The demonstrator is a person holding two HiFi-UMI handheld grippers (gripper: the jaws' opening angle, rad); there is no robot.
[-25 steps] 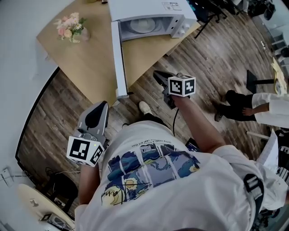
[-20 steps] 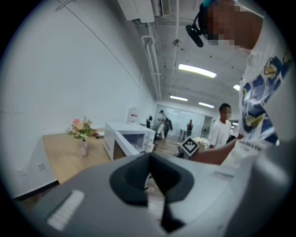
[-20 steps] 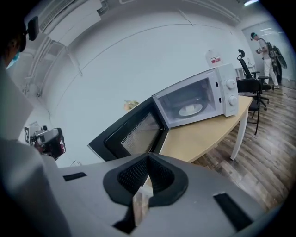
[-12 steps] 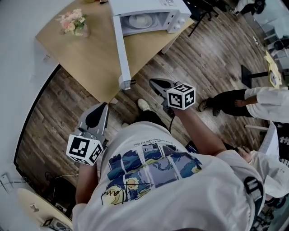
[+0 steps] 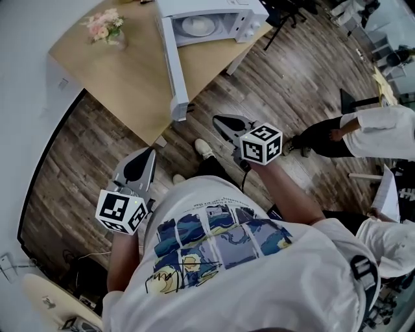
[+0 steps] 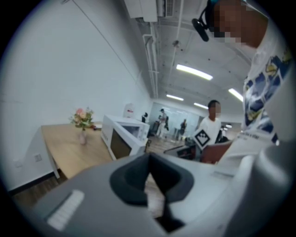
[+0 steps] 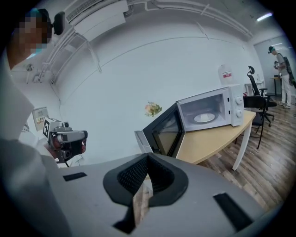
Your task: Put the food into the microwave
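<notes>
The white microwave (image 5: 214, 19) stands on the wooden table (image 5: 123, 78) with its door (image 5: 174, 71) swung wide open. A white round plate (image 5: 200, 26) lies inside it; whether food is on it I cannot tell. My left gripper (image 5: 148, 150) is shut and empty, held over the floor in front of the table. My right gripper (image 5: 217, 118) is shut with nothing in it, short of the door's edge. The right gripper view shows the microwave (image 7: 210, 113) and its door (image 7: 164, 132) ahead of the closed gripper (image 7: 147, 156). The left gripper (image 6: 149, 155) points at the microwave (image 6: 125, 134) from afar.
A vase of pink flowers (image 5: 104, 26) stands at the table's far left. A person in white (image 5: 363, 133) stands on the wooden floor to the right. An office chair (image 7: 256, 99) is beyond the table. A white bottle (image 7: 225, 74) sits on top of the microwave.
The table and microwave have slid further up and away in the head view. Both grippers, still shut, have drawn back from the table; the right one rose slightly.
</notes>
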